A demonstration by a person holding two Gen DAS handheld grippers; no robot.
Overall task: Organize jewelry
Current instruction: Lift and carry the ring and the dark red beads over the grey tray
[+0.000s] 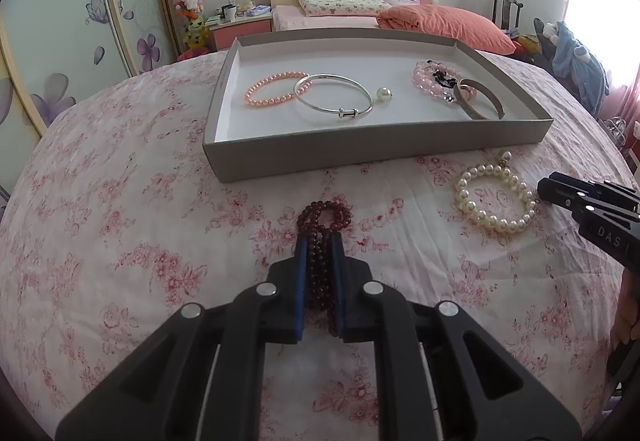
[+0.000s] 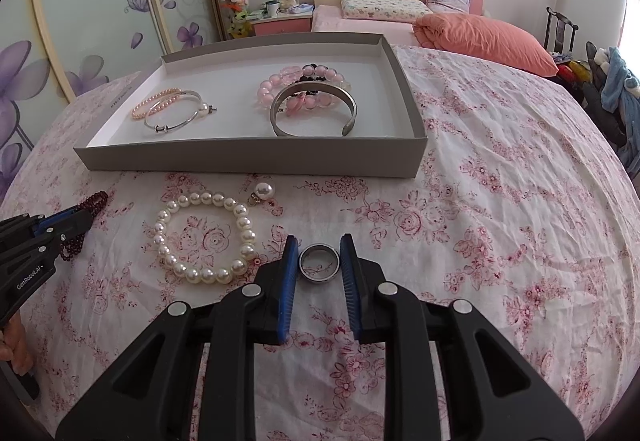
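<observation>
My left gripper (image 1: pixel 320 241) is clamped on a strand of small dark red beads (image 1: pixel 322 225); the blue pads pinch the doubled strand, and its free loop spills forward past the tips onto the cloth. My right gripper (image 2: pixel 319 247) straddles a smooth steel ring (image 2: pixel 319 263) lying flat on the cloth. The ridged blue pads stand narrowly apart on either side of the ring; I cannot tell whether they touch it.

Both rest over a tabletop (image 2: pixel 500 201) draped in crumpled white cloth printed with pink roses. Just left of my right gripper lies a bracelet of round, glossy cream pearls (image 2: pixel 204 237), and beyond it a single pearl earring (image 2: pixel 264 191) with a small gold fitting.

Farther ahead sits a shallow rectangular cardboard tray (image 2: pixel 248 157), grey outside and white inside. Its left part holds a thin bracelet of small peach beads (image 1: pixel 272 89) overlapped by a slim silver bangle (image 1: pixel 334 97), with a loose pearl (image 1: pixel 383 94) beside them. Its right part holds chunky translucent pink beads (image 2: pixel 304 89), tangled with something black, under a broad open metal cuff (image 2: pixel 312 113).
</observation>
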